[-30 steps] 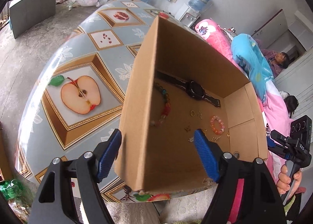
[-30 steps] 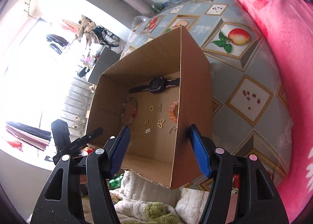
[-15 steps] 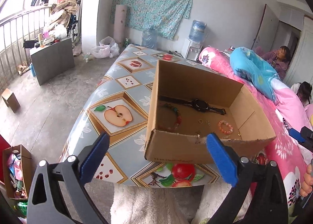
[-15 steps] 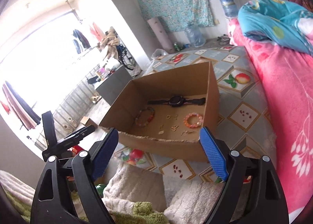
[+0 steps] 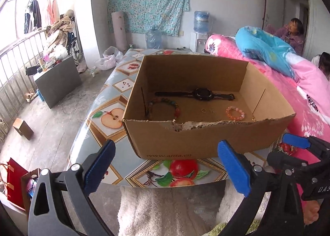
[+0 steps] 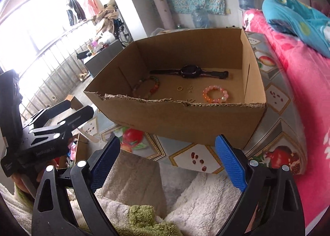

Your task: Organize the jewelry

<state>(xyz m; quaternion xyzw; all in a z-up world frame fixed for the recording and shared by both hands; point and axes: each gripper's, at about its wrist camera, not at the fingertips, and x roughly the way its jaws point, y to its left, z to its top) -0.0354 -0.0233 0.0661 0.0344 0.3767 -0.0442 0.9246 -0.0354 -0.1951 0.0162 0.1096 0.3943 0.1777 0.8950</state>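
Holding one watch (image 5: pixel 203 94), two bracelets: cardboard box (image 5: pixel 202 143) on table (image 5: pixel 107 112).

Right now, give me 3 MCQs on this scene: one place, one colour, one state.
1. Where does the watch lie in the cardboard box?
A near the far wall
B against the torn near edge
C outside the box

2. What colour is the small bracelet?
A green
B pink-orange
C black

3. What is between the left gripper pads?
A the box wall
B a ring
C nothing

Key: 1 A, the watch sits beyond both bracelets; 2 B, its beads show pink and orange; 3 C, the pads stand apart short of the box.
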